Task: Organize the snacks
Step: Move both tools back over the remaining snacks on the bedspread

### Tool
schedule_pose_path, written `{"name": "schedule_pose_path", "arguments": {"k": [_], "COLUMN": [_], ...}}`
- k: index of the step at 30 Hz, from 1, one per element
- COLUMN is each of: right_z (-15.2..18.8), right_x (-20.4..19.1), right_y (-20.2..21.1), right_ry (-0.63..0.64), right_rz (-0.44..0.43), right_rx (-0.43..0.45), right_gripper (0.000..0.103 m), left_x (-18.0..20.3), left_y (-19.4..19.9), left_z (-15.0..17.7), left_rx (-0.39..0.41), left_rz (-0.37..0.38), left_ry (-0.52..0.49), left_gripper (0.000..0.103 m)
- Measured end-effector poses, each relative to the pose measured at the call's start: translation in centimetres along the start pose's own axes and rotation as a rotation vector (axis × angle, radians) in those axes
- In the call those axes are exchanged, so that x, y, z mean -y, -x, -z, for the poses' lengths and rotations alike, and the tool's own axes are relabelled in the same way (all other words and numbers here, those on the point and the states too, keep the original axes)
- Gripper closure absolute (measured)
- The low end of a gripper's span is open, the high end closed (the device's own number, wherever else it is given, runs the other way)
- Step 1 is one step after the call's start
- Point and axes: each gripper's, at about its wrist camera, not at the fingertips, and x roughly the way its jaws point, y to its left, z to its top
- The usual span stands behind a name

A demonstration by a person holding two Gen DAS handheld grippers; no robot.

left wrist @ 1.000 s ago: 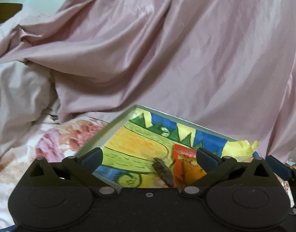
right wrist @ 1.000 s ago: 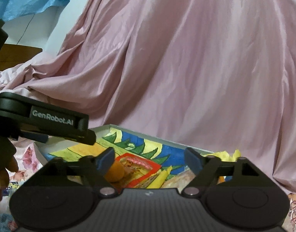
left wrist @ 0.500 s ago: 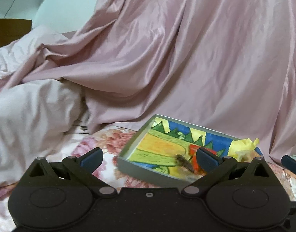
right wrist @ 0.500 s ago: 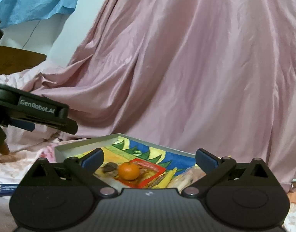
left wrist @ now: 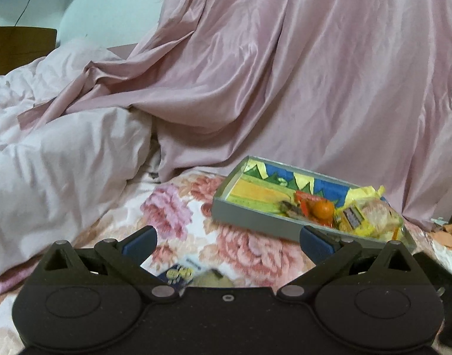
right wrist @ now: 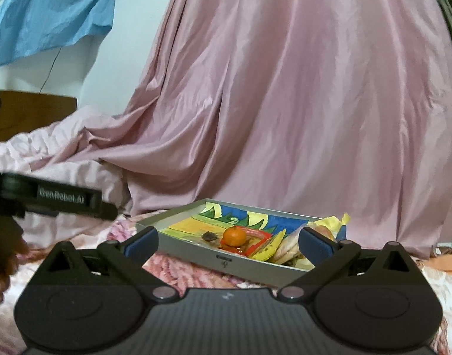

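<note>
A shallow grey tray (left wrist: 249,217) (right wrist: 196,250) with a colourful painted bottom lies on the floral bedspread. In it are a small orange (left wrist: 322,209) (right wrist: 234,235), a dark small snack (right wrist: 208,236), a red packet (right wrist: 257,241), yellow wrappers (left wrist: 364,195) and a clear bag of snacks (left wrist: 376,216). My left gripper (left wrist: 227,241) is open and empty, back from the tray's near wall. A blue snack packet (left wrist: 178,275) lies just under it. My right gripper (right wrist: 228,241) is open and empty in front of the tray. The left gripper's body (right wrist: 63,199) shows at the left of the right wrist view.
Pink satin cloth (left wrist: 299,82) (right wrist: 299,103) drapes high behind the tray. A rumpled pale duvet (left wrist: 57,159) lies to the left. Blue cloth (right wrist: 51,14) hangs on the wall. A wooden headboard (left wrist: 19,44) is at far left. Orange scraps (left wrist: 444,233) lie right of the tray.
Both grippers have pulled back from over the tray, so the whole tray and bedspread now show. The blue packet has come into the left wrist view.
</note>
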Motion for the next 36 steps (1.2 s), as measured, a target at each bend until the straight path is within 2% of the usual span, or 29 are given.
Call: {"name": "schedule_pose_path", "arguments": {"k": [5, 13, 18, 26, 31, 36], "right_z": [0.4, 1.7, 2.7, 4.1, 4.8, 5.3], "right_x": [-0.6, -2.3, -2.9, -4.1, -4.5, -4.6], "right_y": [2.8, 4.6, 4.5, 3.2, 2.1, 1.5], "right_ry": [-0.073, -0.084, -0.124, -0.082, -0.063, -0.056], "right_rz": [0.011, 0.008, 0.007, 0.032, 0.047, 0.04], "right_rx": [-0.005, -0.107, -0.22, -0.366, -0.449, -0.493], "right_gripper": [0.0, 0.0, 0.0, 0.0, 0.0, 0.0], "left_x": [-1.1, -2.8, -3.8, -4.8, -5.2, -5.4], "left_y": [1.8, 3.8, 5.2, 5.4, 4.9, 4.4], "left_z": [1.8, 4.9, 6.1, 7.0, 7.6, 8.0], "left_rx": [-0.013, -0.065, -0.083, -0.111, -0.143, -0.167], "left_rz": [0.0, 0.002, 0.02, 0.03, 0.027, 0.019], "left_ry": [-0.016, -0.056, -0.065, -0.077, -0.084, -0.093], "left_gripper": [0.001, 0.001, 0.001, 0.001, 0.001, 0.001]}}
